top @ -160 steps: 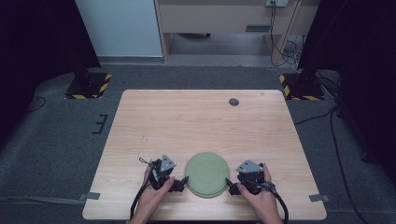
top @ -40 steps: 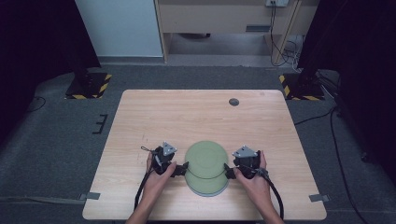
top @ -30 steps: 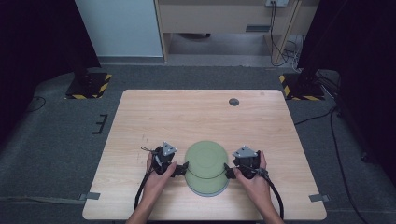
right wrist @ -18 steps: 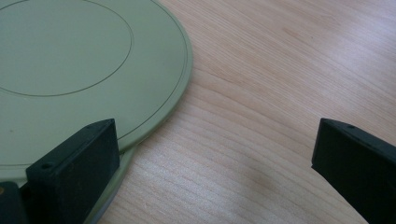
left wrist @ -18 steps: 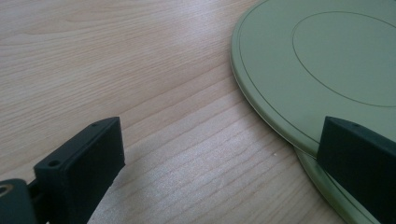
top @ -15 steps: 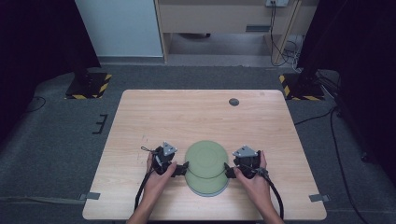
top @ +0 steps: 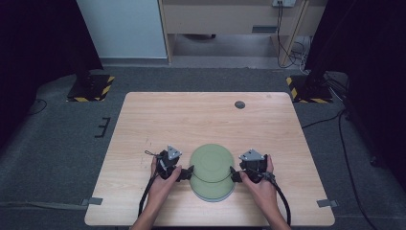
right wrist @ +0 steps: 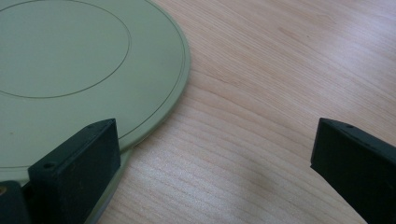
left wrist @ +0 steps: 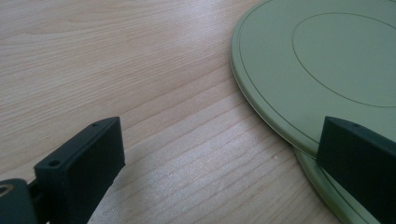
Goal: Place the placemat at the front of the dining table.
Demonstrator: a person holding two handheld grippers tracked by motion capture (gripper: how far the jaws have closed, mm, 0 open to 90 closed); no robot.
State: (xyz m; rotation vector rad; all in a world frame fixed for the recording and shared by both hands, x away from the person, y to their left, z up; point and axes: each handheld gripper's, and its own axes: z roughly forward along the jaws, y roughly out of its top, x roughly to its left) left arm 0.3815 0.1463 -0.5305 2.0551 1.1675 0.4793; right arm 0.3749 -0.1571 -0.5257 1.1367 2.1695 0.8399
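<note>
From the high view, two green plates sat one on top of the other near the front edge of the wooden table [top: 158,120]. The top plate [top: 212,164] was pushed a little toward the back, so the front rim of the bottom plate [top: 214,196] peeked out under it. The left gripper [top: 186,173] was at the left side of the plates, held in the person's left hand [top: 160,184]. The right gripper [top: 234,174] was at the right side, held in the right hand [top: 258,184]. Both grippers were right up against the plates' edges. A small dark round thing [top: 240,104] lay far off near the back of the table.

In the left gripper view, the jaws of the left gripper [left wrist: 224,154] stood wide apart. One jaw was over bare wood. The other jaw was over the edge of the top plate [left wrist: 327,60], and the bottom plate [left wrist: 327,186] showed just below it.

In the right gripper view, the jaws of the right gripper [right wrist: 215,149] were also wide apart. One jaw was over the rim of the top plate [right wrist: 70,60], and the other was over the bare table [right wrist: 261,84]. Neither gripper was squeezing anything.
</note>
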